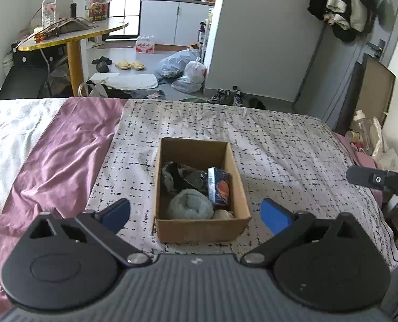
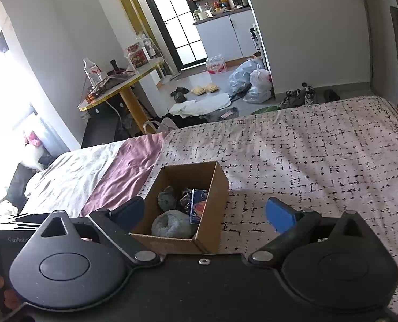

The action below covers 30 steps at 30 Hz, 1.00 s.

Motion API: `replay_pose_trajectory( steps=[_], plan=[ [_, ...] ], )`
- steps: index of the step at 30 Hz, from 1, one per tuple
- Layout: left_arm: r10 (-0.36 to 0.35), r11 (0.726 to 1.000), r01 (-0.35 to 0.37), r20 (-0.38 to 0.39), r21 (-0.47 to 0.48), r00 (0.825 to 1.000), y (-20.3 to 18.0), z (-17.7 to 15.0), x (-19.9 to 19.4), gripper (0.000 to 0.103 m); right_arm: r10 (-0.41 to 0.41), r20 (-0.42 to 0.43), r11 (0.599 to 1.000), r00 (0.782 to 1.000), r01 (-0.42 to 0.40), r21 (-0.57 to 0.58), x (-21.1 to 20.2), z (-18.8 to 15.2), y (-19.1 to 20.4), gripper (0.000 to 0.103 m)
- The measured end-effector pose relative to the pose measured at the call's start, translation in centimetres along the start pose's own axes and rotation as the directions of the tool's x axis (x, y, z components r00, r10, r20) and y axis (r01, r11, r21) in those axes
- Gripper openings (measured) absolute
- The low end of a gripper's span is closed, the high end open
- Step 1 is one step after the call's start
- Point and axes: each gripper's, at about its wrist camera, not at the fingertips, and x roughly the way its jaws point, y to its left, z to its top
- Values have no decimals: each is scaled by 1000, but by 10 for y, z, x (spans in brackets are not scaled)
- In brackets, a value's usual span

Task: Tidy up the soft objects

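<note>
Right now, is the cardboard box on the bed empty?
No, the box holds a grey roll, a blue carton and some darker soft items.

Left gripper [image 1: 195, 214] angled downward, jaws spread wide, nothing between the blue pads [image 1: 275, 216]. Right gripper [image 2: 208, 214] likewise tilted down, wide apart, empty.

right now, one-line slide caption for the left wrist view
Open left gripper hovers before a brown cardboard box holding a rolled grey fleece bundle on the patterned bedspread.
</note>
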Motion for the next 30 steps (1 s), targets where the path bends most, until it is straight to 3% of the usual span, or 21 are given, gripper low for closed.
replay_pose_trajectory(
  steps=[19, 22, 30],
  plan=[
    [28, 997, -34, 89, 70, 996, -31, -28, -82, 103, 16, 7, 997, 1000, -15, -80, -80, -23, -4, 103],
    [4, 999, -8, 90, 44, 996, -33, -34, -87, 103, 24, 15, 996, 1000, -22, -81, -90, -28, -5, 103],
    [19, 999, -23, 78, 40, 997, -41, -44, -88, 103, 57, 16, 995, 998, -55, -81, -102, -38, -8, 103]
  ],
)
